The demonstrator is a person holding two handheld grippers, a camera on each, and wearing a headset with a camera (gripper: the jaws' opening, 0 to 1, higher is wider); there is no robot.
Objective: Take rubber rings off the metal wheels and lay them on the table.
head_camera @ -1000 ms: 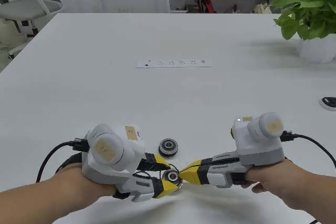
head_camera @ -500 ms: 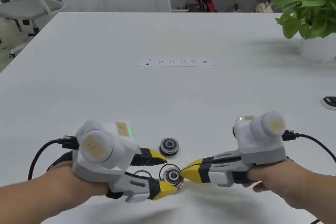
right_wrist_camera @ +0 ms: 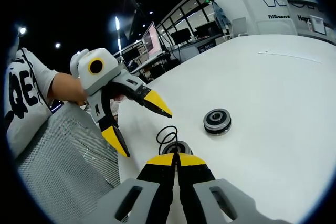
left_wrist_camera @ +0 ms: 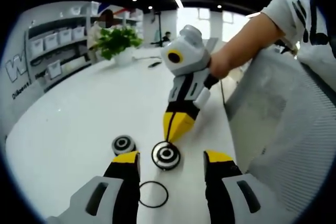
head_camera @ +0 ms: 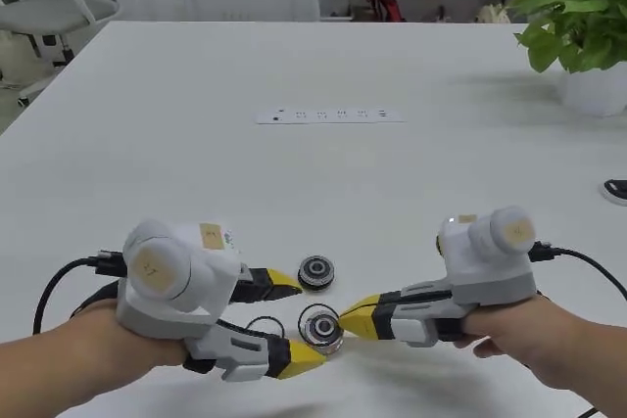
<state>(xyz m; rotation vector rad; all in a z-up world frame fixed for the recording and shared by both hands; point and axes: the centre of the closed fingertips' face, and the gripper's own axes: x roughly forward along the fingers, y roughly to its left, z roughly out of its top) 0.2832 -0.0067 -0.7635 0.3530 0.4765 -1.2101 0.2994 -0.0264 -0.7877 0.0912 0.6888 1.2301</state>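
At the near edge of the table [head_camera: 411, 173], my left gripper [head_camera: 299, 322] has its jaws wide apart, with the near metal wheel [head_camera: 320, 326] sitting between their tips. My right gripper [head_camera: 345, 318] has jaws pressed together, tips touching that wheel's rim; I can't tell if they pinch anything. One rubber ring [left_wrist_camera: 153, 194] lies flat on the table between the left jaws, just beside the wheel. The second wheel [head_camera: 315, 271] sits near, clear of both grippers.

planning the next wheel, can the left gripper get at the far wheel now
Likely yes: the left gripper is open, the far wheel sits just off its jaw tip with bare table around, and the right gripper is at the near wheel.
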